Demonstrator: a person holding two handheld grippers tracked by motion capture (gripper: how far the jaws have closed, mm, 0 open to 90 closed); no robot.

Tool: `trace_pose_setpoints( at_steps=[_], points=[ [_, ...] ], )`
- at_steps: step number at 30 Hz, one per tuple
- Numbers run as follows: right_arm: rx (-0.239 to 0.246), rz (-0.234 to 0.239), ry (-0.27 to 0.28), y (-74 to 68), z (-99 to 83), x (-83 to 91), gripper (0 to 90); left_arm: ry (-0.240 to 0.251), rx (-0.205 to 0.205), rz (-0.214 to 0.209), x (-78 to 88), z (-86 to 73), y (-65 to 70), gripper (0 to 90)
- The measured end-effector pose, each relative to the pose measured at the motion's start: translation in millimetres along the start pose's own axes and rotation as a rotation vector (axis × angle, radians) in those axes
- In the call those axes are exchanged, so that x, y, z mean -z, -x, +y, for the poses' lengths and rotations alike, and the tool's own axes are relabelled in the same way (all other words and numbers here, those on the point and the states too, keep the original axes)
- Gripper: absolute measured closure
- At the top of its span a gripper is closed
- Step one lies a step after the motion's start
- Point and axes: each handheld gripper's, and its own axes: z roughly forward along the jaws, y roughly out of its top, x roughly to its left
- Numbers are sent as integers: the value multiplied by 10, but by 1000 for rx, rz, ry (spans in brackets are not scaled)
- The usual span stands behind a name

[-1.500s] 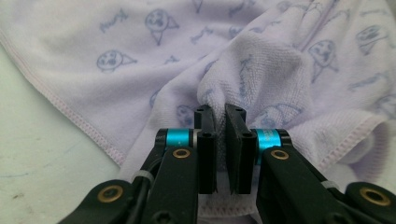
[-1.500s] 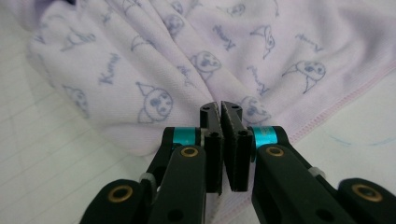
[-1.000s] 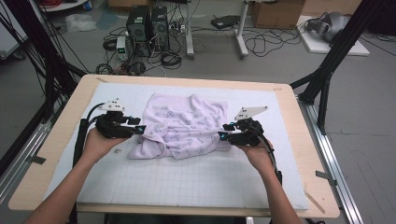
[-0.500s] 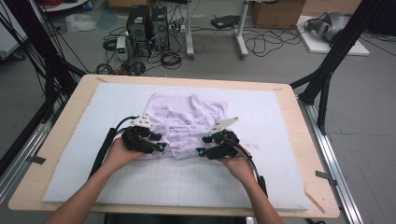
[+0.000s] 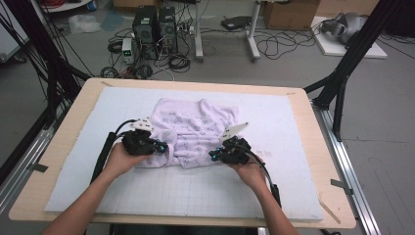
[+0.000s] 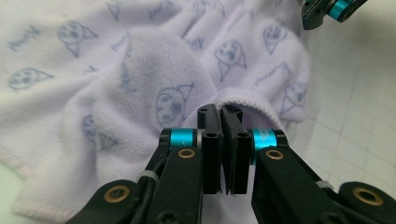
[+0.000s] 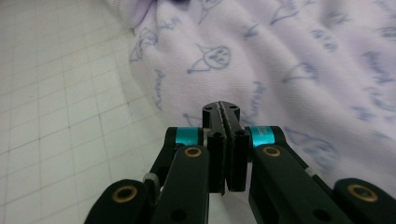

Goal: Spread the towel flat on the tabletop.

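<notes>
A pale lilac cloth with a small blue print lies crumpled on the white gridded mat. My left gripper is at its near left edge and has just been closing. In the left gripper view its jaws are pressed together on a rolled hem of the cloth. My right gripper is at the near right edge and has also just been closing. Its jaws are together with a thin pale strip of the cloth pinched between them. The right gripper also appears far off in the left gripper view.
The mat covers a wooden table. Black frame legs stand at the table's right and left sides. Computer towers and cables sit on the floor beyond the far edge.
Both grippers came inward from the cloth's left and right sides to its near edge and dropped lower. Their jaws went from apart to together on the cloth.
</notes>
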Motion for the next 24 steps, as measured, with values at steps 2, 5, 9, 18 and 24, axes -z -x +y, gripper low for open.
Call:
trace_pose_setpoints(
  at_steps=[2, 5, 9, 18, 24],
  points=[
    [-9, 3, 34, -13, 3, 84, 866, 18, 5, 17, 74, -4, -24, 865],
    [13, 10, 25, -92, 31, 59, 743, 37, 28, 43, 181, -34, -102, 865],
    [31, 21, 37, -165, -9, -98, 649, 13, 39, 80, 267, -118, -212, 865],
    [20, 8, -18, -179, -70, -322, 526, -14, 93, 80, 256, -321, -359, 797],
    [19, -15, -13, -157, -72, -351, 626, 22, 69, 55, 426, -209, -248, 610]
  ],
)
